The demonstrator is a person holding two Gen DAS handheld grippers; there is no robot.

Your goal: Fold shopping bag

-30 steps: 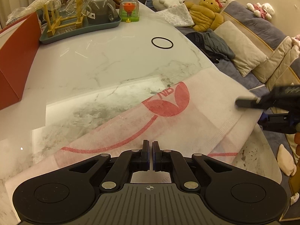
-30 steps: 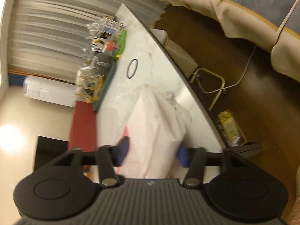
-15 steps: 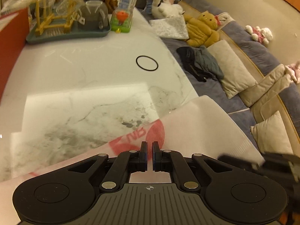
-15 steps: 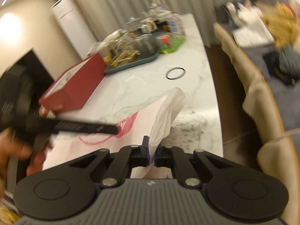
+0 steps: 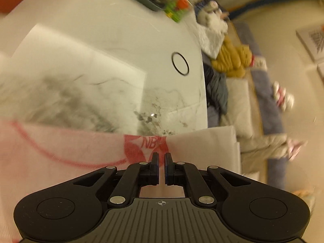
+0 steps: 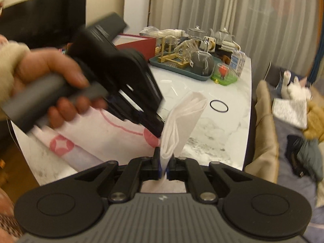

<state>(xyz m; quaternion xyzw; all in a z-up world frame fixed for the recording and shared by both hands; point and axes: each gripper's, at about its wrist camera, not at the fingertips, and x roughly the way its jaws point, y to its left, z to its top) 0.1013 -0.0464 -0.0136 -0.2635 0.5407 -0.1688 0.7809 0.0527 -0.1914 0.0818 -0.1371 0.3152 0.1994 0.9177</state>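
Note:
A white shopping bag (image 5: 81,151) with red print lies flat on the marble table (image 5: 101,40). My left gripper (image 5: 161,158) is shut, with only a thin slit between its fingers, and its tips rest on the bag at the red logo. In the right wrist view a hand (image 6: 50,81) holds that left gripper (image 6: 157,130), tips down on the bag (image 6: 113,133) beside the raised part. My right gripper (image 6: 164,160) is shut on the bag's end. The pinched white fabric (image 6: 186,117) stands up, bunched, above its fingers.
A black ring (image 6: 219,106) lies on the table beyond the bag. Further back stand a tray of glassware (image 6: 182,68), a green toy box (image 6: 223,75) and a red box (image 6: 137,42). A sofa with cushions and plush toys (image 5: 232,62) runs along the table's right edge.
The right gripper went from open around the bag's end to shut on it and has lifted that end. The left gripper has swung and tilted over the logo.

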